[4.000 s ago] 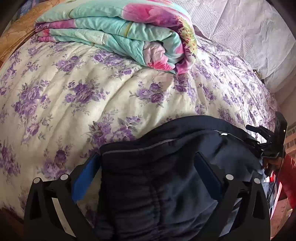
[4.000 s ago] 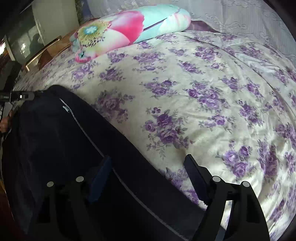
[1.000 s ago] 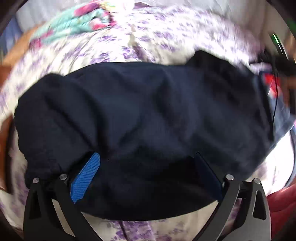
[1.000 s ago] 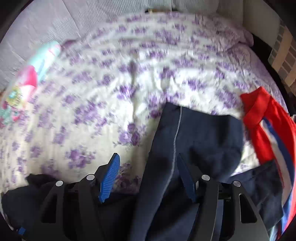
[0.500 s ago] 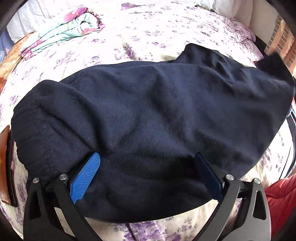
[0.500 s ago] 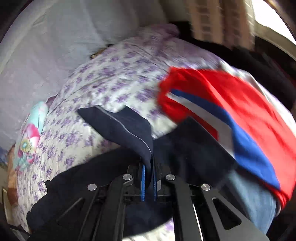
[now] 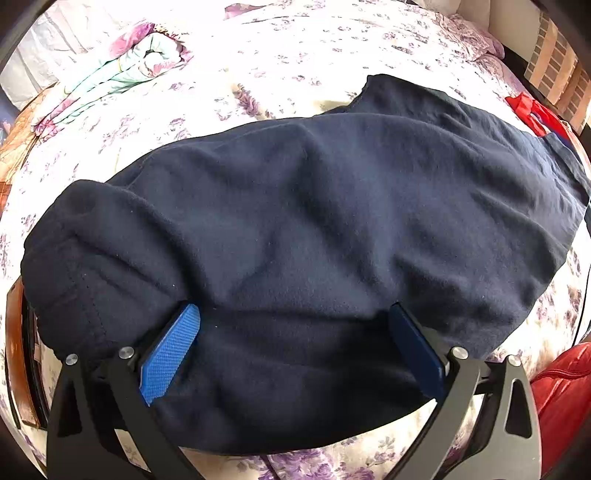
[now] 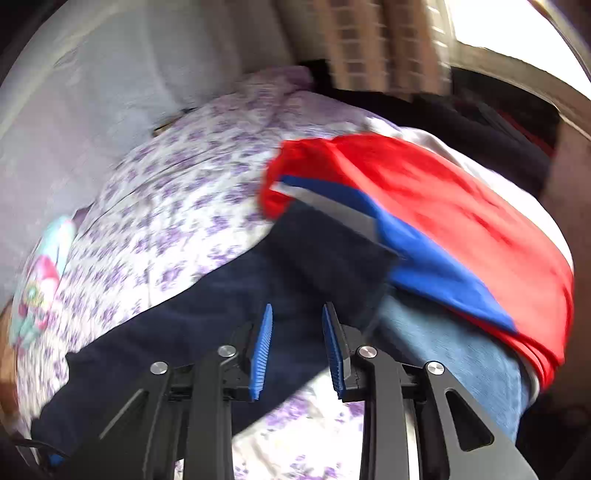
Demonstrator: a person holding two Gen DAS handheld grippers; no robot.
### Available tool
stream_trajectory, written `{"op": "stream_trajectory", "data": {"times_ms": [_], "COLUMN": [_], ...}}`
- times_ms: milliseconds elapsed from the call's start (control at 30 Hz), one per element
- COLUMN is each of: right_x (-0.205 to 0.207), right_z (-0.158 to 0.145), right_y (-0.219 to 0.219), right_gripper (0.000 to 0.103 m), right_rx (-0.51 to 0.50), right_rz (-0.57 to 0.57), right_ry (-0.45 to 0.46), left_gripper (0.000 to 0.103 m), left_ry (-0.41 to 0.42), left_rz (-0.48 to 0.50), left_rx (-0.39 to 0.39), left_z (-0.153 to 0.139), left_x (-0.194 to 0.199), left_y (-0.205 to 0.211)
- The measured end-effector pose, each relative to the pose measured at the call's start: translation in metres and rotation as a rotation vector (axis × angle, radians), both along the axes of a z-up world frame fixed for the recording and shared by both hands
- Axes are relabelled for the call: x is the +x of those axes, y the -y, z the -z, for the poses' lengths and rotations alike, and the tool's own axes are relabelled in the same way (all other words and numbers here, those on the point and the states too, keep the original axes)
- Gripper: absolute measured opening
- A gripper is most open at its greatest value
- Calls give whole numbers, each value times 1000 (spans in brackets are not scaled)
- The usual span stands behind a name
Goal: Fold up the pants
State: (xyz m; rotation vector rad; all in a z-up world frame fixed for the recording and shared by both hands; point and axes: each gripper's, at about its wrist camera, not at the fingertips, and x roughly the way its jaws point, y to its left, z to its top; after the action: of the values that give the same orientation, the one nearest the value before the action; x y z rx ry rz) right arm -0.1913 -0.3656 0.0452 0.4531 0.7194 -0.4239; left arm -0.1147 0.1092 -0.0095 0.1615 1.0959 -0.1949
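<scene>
Bedroom with a sunlit bed

A bedspread with purple flowers on cream covers the bed and is washed out by strong light at its far side. A folded quilt in teal and pink lies near the far left corner, beside a strip of brown wood. A pale, creased sheet hangs along the far side. A brick-patterned wall stands at the right, and a bright window shows in the right wrist view, which is blurred.
</scene>
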Motion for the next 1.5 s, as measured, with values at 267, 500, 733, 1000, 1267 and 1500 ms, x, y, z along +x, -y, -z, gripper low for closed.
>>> {"op": "stream_trajectory", "data": {"times_ms": [267,500,733,1000,1267,1500], "right_x": [51,107,208,209,257,247], "right_z": [67,-2,-9,41,47,23], "right_y": [50,-43,-229,-326,-309,-277], "right_gripper": [23,27,43,17,5,10], "right_rx": [160,98,115,-58,-95,-51], "right_rz": [56,-382,-917,-1123,-1007,-908], "right_ry": [-178,-5,-7,-213,-255,-132], "left_gripper": [99,99,98,99,99,98], "left_ry": [13,45,78,130,145,102], "left_rz": [-21,-128,-272,-169,-157,-159], "left_rx": [9,-59,-275,120,133,64], "left_z": [1,-20,-31,-7,-3,-28], "left_x": [-8,-22,-34,-43,-33,-38], "left_y": [3,-18,-63,-16,-23,-31]}}
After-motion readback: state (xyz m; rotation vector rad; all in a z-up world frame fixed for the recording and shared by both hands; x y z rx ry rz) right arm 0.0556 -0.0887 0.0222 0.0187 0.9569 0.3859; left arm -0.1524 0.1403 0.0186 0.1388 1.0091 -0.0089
